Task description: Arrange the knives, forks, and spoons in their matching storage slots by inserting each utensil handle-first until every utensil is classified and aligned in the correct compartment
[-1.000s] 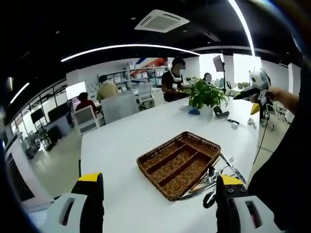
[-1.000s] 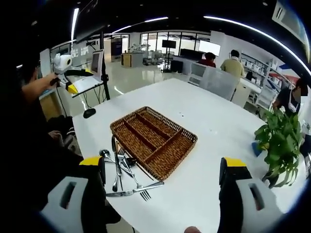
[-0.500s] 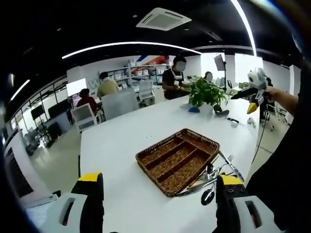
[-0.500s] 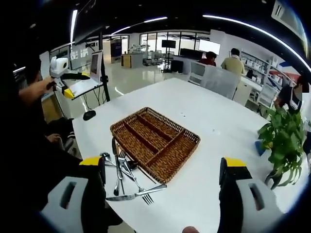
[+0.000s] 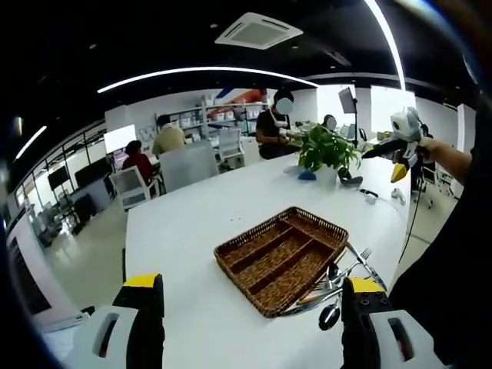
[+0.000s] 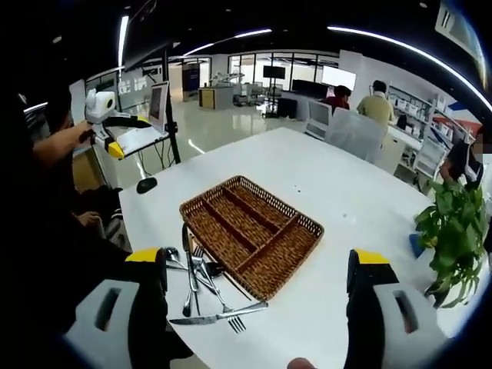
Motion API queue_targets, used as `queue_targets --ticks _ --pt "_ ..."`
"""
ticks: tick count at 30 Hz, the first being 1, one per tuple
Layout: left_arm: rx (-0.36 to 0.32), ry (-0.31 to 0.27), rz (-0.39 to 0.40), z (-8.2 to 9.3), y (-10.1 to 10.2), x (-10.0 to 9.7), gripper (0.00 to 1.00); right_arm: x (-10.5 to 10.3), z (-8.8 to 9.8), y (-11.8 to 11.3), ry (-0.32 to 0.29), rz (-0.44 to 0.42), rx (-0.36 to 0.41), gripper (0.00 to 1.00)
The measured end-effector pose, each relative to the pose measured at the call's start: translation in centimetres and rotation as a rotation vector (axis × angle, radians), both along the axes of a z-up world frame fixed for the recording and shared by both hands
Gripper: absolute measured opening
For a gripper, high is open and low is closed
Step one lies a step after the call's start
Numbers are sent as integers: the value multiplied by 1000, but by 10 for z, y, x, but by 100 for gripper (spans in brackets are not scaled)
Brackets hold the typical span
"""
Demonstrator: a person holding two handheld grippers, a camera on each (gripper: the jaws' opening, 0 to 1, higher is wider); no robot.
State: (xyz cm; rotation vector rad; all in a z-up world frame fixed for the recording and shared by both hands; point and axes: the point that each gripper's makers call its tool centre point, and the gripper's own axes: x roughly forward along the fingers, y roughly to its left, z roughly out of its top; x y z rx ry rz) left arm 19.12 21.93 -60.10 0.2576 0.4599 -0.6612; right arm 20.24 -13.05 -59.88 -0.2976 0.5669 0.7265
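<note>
Nothing on the surface (image 6: 330, 192) had shifted since the earlier frame. The wicker tray (image 6: 250, 234) sat mid-surface, utensils (image 6: 201, 284) piled just beside it. Left gripper (image 5: 250, 327) and right gripper (image 6: 261, 307) hovered, fingers spread wide, gripping nothing.

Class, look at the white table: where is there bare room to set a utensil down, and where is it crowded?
Bare white table stretches between the brown wicker cutlery tray and the green potted plant, and beyond the tray's far side. The tray's compartments look empty too. It is crowded at the pile of metal knives, forks and spoons beside the tray's near edge.
</note>
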Motion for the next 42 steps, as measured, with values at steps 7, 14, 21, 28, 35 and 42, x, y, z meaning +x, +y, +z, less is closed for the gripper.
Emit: queue_targets --ticks 7,14,21,28,35,42 --pt "24 13 -11 -4 2 -4 100 1 -4 38 -5 90 10 100" --pt "26 15 4 -3 10 -6 100 0 -9 56 -10 145 10 99" --pt "29 8 2 3 15 -10 100 3 -9 76 -34 196 2 99" --pt "58 -9 -12 2 23 -7 100 1 -24 97 -32 250 -14 96" --pt "46 -12 -18 3 16 -5 100 -2 -43 117 -24 287 -6 93" --pt "41 -5 -8 -1 23 -4 100 -7 -53 133 -20 321 -2 89"
